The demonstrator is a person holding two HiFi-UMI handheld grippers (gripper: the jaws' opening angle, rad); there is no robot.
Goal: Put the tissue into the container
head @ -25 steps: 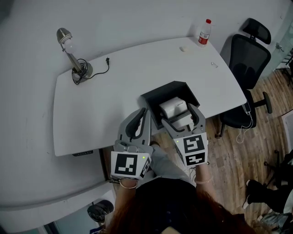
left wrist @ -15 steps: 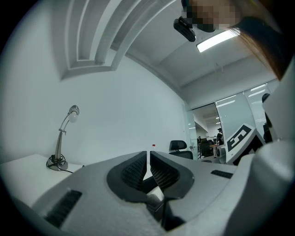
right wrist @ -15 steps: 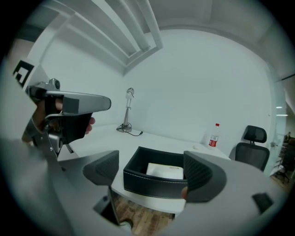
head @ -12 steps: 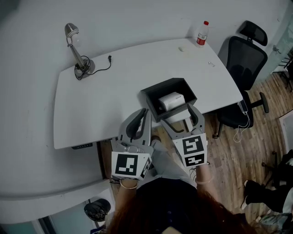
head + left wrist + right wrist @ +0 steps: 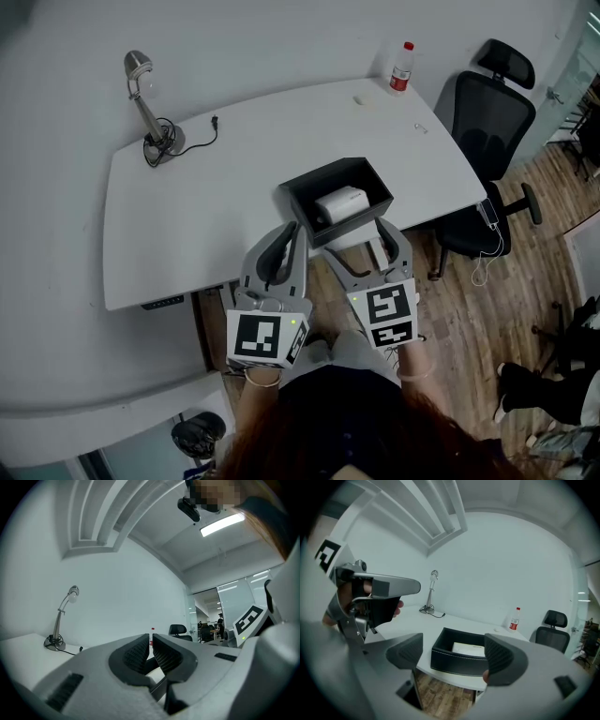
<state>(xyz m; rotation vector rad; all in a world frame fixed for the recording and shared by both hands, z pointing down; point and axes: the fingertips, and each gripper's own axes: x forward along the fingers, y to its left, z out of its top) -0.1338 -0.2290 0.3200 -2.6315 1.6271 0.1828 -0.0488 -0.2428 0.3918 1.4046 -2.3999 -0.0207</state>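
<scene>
White table [image 5: 206,216], container [image 5: 293,200]; perhaps wood floor [image 5: 487,319].

The right gripper [image 5: 454,656] is holding its jaws wide apart with nothing gripped between them. Beyond the gap, a black container [image 5: 457,663] is sitting at the near edge of a white table [image 5: 408,620], with the white tissue [image 5: 468,648] lying inside it. The left gripper [image 5: 370,592] is hanging at upper left, over the table's near end. A lamp [image 5: 431,592] and a bottle [image 5: 514,618] are standing farther back on the table.
</scene>
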